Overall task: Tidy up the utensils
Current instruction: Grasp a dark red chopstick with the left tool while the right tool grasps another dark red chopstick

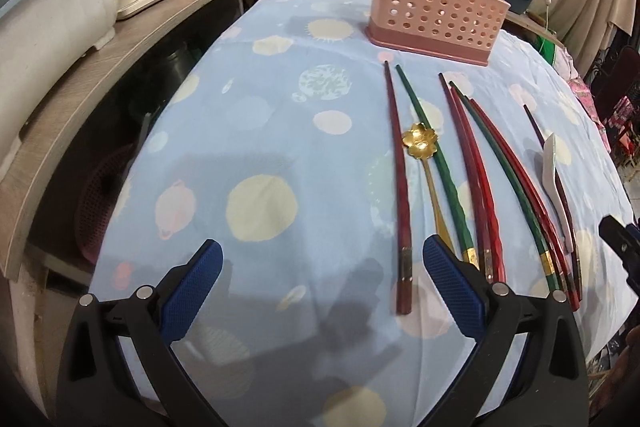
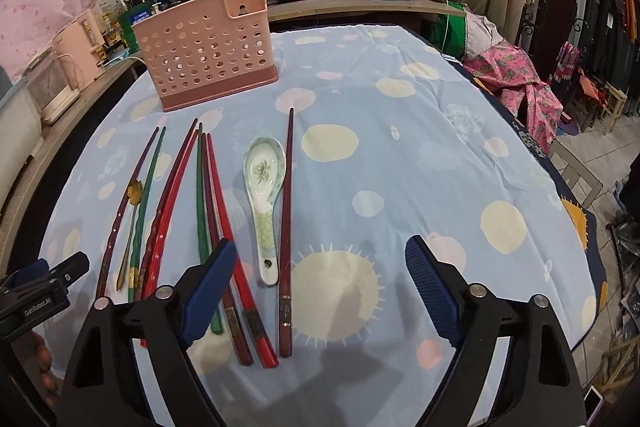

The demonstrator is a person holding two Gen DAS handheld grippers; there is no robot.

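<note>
on blue spotted cloth lie red and green chopsticks; both grippers gape empty.

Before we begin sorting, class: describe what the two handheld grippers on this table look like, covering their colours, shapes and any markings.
The left gripper and the right gripper look alike: black plastic frames with triangular cut-outs and round silver pivot pins. Their jaws carry blue pads with a fine cross-hatched texture, tapering to rounded tips. Seen from the right wrist view, the left gripper's black body bears small white lettering, too small to read surely. No cables or sleeves show.
</note>
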